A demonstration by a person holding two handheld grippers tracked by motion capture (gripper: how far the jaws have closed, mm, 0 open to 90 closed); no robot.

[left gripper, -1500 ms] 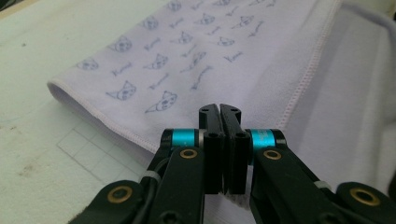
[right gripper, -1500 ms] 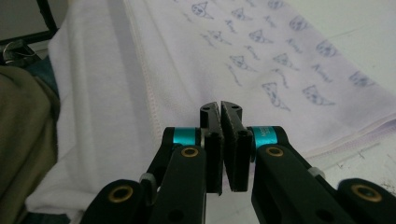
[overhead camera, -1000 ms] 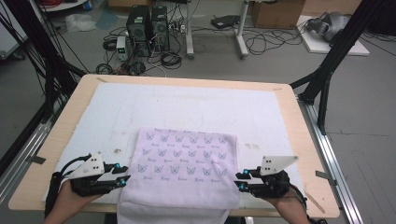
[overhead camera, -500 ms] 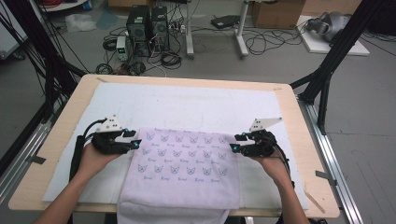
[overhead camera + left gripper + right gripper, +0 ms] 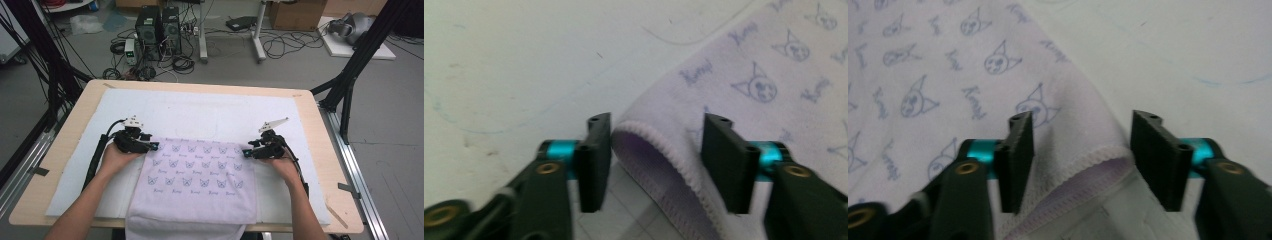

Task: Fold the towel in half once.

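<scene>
On the white-padded table, a lilac cat-print towel is lying. Left gripper and right gripper are straddling its far corners, jaws having just been opening, hems loose between unclenched pads.

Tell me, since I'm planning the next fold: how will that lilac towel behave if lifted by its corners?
Probably floppy: the towel already droops over the table edge. Its hem curls limply between the left gripper's open jaws. Likely light, and it should sag in the middle.
</scene>
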